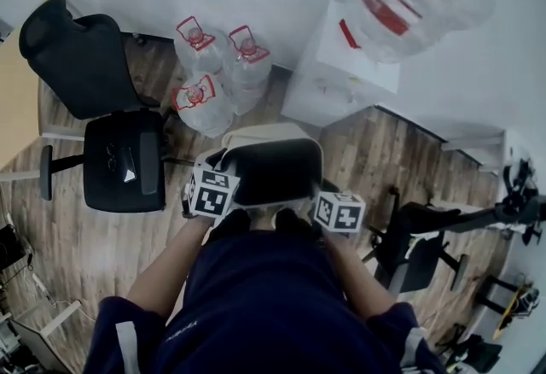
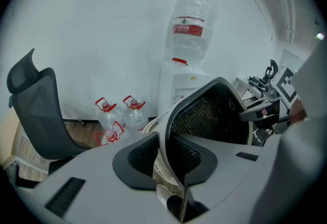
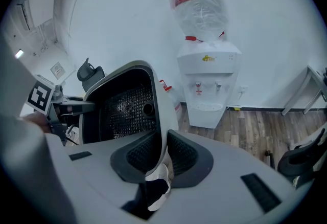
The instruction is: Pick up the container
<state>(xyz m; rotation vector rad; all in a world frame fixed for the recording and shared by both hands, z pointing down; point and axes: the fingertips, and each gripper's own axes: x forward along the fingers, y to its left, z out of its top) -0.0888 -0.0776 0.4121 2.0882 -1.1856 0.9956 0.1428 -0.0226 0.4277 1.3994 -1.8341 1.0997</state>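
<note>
White container [image 1: 281,131] rim between both jaws

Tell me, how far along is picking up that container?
Done: the grip. The left gripper and right gripper each pinch a side wall of the container. In hand: it is held between them in front of the person, apparently above the wooden floor, though its underside is hidden. Left: at most raising it clear.
</note>
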